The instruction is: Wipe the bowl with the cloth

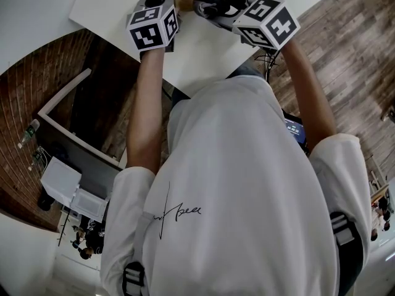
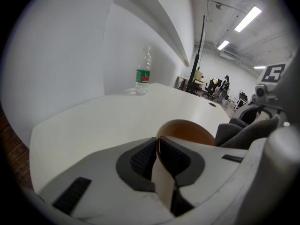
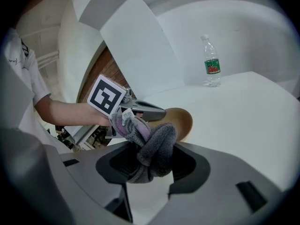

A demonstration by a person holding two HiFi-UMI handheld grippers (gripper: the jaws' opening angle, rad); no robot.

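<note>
Bowl [image 2: 187, 131] rim, clamped in L hand-held gripper [image 2: 158, 149]

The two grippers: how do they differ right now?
The left gripper clamps the thin rim of the brown bowl; the right gripper clamps a bunched grey cloth. The left's load is hard and narrow, the right's soft and bulky. Both are shut on something, close together above the white table.

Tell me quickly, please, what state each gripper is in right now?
Left gripper: closed on the rim of the brown bowl.
Right gripper: closed on the grey cloth.
</note>
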